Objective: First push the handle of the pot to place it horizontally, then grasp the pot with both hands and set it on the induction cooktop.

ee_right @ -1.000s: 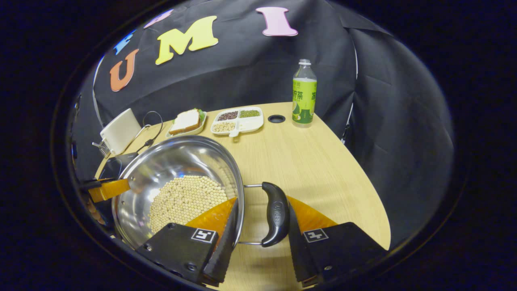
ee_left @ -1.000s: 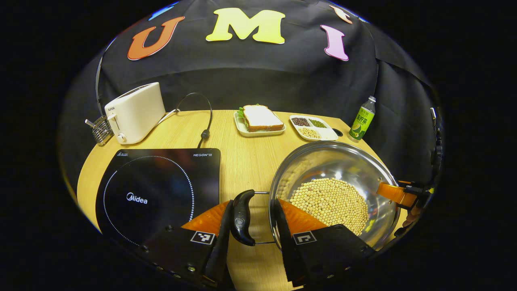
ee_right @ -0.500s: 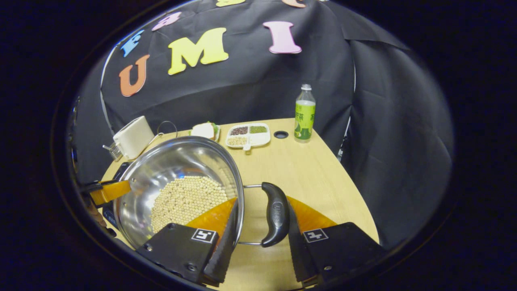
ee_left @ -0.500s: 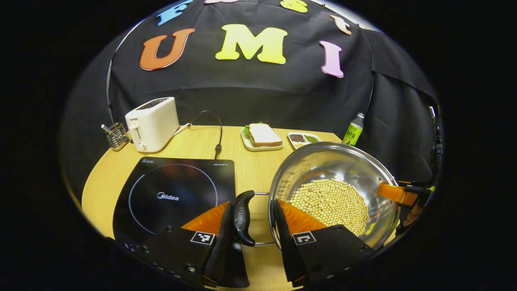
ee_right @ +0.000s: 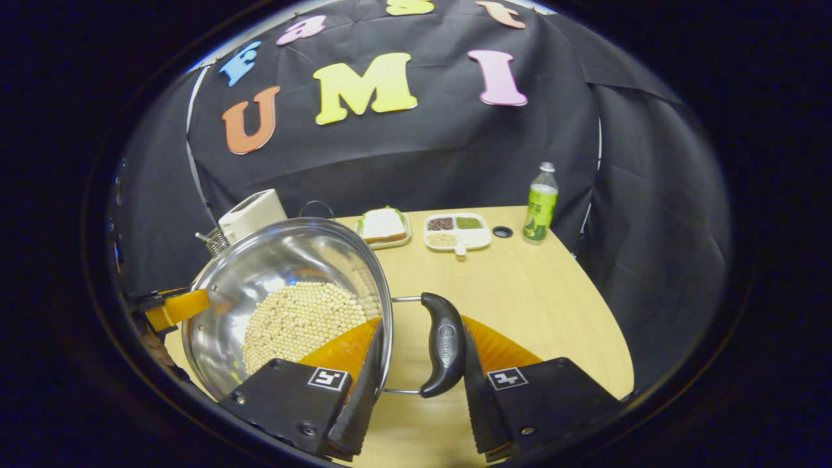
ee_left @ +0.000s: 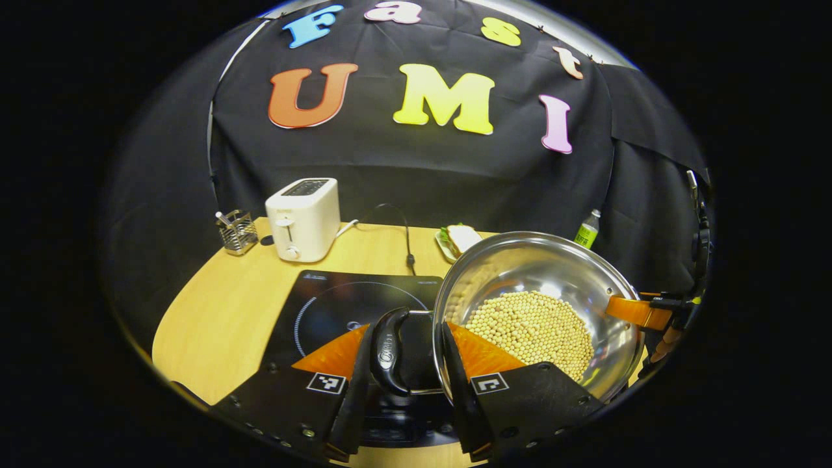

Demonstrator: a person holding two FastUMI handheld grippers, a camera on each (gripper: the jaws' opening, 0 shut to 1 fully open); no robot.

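Observation:
A steel pot holding soybeans hangs in the air above the table. In the left gripper view my left gripper is shut on the pot's black left handle, one finger outside the handle and the other inside the rim. That handle hangs over the black induction cooktop. In the right gripper view my right gripper is shut the same way on the right handle of the pot. Each view shows the other gripper at the pot's far side: right gripper, left gripper.
A white toaster and a wire utensil rack stand behind the cooktop, with a cord trailing. A sandwich plate, a divided dish and a green bottle sit at the back of the wooden table.
Both grippers have risen with the pot held between them and carried it left. Its left handle now hangs over the cooktop rather than over bare table.

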